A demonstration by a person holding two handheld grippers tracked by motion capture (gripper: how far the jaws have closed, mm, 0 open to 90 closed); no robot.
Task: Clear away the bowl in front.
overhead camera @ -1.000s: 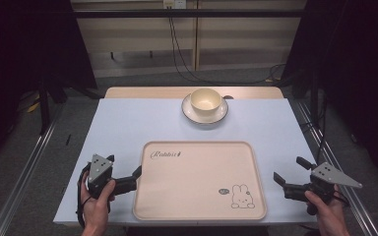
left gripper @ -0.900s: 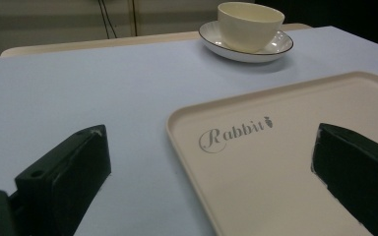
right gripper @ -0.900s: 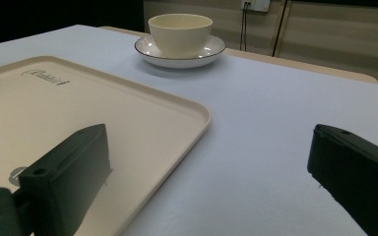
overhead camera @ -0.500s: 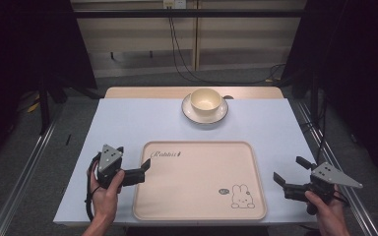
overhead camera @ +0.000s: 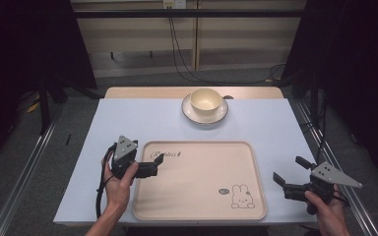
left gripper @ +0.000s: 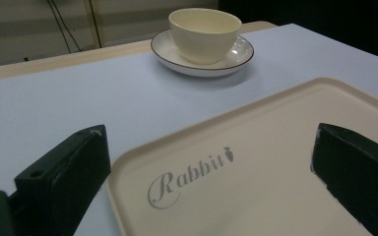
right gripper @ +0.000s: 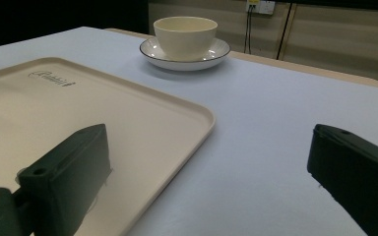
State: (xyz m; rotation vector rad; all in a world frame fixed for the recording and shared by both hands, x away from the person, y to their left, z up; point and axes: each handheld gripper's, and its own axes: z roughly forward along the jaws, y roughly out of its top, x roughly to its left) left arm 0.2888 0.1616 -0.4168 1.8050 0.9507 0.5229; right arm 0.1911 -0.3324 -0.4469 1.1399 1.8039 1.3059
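From above, a pale blue tabletop (overhead camera: 142,123) carried a cream tray (overhead camera: 199,183) with rounded corners and a raised rim. Grey script on the tray, too small to read from this height, sat just ahead of the jaws of the left gripper (overhead camera: 158,163). A small rabbit drawing (overhead camera: 241,196) lay across the tray, towards the jaws of the right gripper (overhead camera: 289,170). The left gripper's jaws stood apart over the tray's edge. The right gripper's jaws also stood apart, just outside the tray's opposite edge, over bare tabletop. Well beyond both pairs of jaws, a cream cup (overhead camera: 206,101) sat on a white saucer (overhead camera: 194,114).

In the left gripper view, the left gripper (left gripper: 211,177) had its two black jaws wide apart with the tray's (left gripper: 285,162) corner between them: one jaw was outside the rim, the other over the tray's floor. Between the jaws, grey script read "Rabbit" (left gripper: 189,174), with a small carrot mark at the word's end. Far ahead of the jaws stood the cup (left gripper: 204,34) on its saucer (left gripper: 236,56), which had a thin dark rim.

In the right gripper view, the right gripper (right gripper: 206,172) had its jaws wide apart, holding nothing. One jaw was over the tray (right gripper: 78,108), the other over bare tabletop (right gripper: 275,113), with the tray's rim running between them. The script (right gripper: 51,77) was too small to read here. Beyond the jaws, the cup (right gripper: 184,37) sat on the saucer (right gripper: 211,53).
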